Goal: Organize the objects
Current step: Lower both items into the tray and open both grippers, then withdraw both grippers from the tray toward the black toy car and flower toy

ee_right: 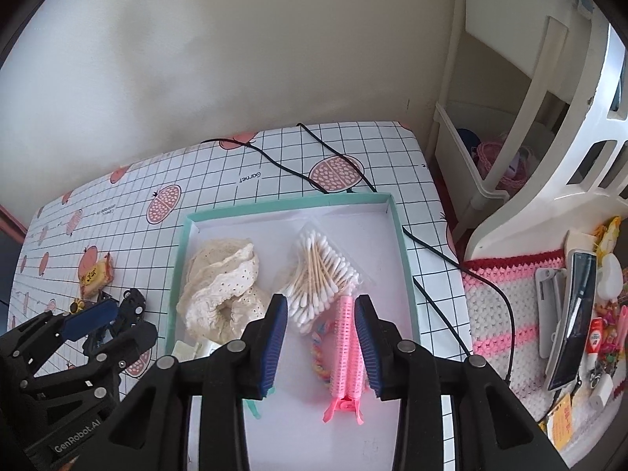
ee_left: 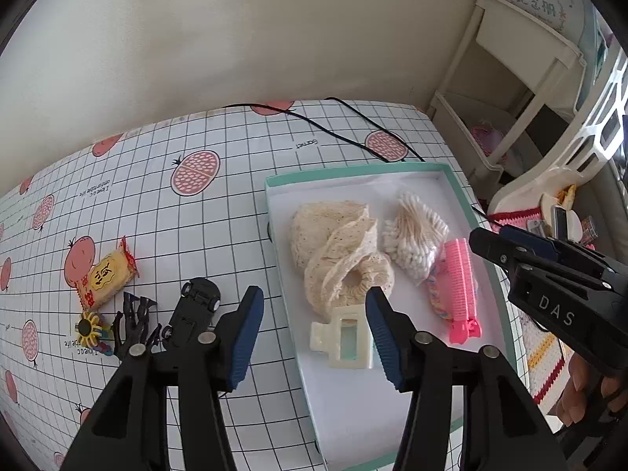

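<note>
Pink ridged plastic hair roller clip lying in teal-rimmed white cardboard box, between wide-open right gripper pads, not pinched | risk: bumpy round roller slipping or rolling; snagging rainbow hair band | soft lacy cream scrunchie beside crinkly cotton-swab bag | left gripper open, empty, over cream claw clip.

Plain cream wall behind desk, which carries a grid-and-fruit-print cover. White shelf unit at right. Daylight, soft.
</note>
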`<state>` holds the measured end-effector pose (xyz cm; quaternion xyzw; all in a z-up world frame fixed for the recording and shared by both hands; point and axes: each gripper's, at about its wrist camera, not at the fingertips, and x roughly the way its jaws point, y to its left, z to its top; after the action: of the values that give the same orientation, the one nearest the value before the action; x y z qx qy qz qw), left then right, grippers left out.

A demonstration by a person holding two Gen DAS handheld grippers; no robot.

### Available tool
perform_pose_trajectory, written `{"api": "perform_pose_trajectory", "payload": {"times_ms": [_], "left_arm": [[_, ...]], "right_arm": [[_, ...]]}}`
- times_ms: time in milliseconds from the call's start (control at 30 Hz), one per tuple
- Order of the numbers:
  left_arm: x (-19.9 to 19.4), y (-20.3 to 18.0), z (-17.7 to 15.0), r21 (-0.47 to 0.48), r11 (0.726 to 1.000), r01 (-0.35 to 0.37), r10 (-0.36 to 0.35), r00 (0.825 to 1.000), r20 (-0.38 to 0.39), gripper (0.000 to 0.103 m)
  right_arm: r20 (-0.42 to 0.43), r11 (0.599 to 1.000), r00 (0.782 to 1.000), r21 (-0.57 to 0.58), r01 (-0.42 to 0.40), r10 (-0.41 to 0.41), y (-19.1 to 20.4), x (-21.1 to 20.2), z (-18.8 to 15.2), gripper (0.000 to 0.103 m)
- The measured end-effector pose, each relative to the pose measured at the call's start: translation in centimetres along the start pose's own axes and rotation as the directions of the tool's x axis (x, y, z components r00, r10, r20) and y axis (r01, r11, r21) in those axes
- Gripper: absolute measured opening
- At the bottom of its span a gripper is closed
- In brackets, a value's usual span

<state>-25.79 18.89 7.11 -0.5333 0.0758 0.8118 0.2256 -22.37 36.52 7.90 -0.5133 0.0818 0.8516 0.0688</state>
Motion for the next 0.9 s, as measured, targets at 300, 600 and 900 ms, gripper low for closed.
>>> {"api": "perform_pose_trajectory", "payload": {"times_ms": [300,600,900], "left_arm": [[0.5,1.9,-0.2,-0.055,0.996,-0.07,0.071,0.997,0.005,0.071],[1.3,3.2,-0.4,-0.095,0.99,-0.101,0.1,0.995,-0.012,0.094],[1.3,3.7,-0.5,-0.115,0.984,-0.136,0.137,0.991,0.001,0.095]], "right_arm": [[-0.002,1.0,1.0,-0.001,-0.017,0.017,0.1,0.6,-0.2,0.073],[-0.006,0.999,0.999,0.0,-0.036,0.036,0.3,1.0,-0.4,0.1],[-0.004,0.999,0.999,-0.003,-0.035,0.035,0.5,1.2,-0.3,0.103]]}}
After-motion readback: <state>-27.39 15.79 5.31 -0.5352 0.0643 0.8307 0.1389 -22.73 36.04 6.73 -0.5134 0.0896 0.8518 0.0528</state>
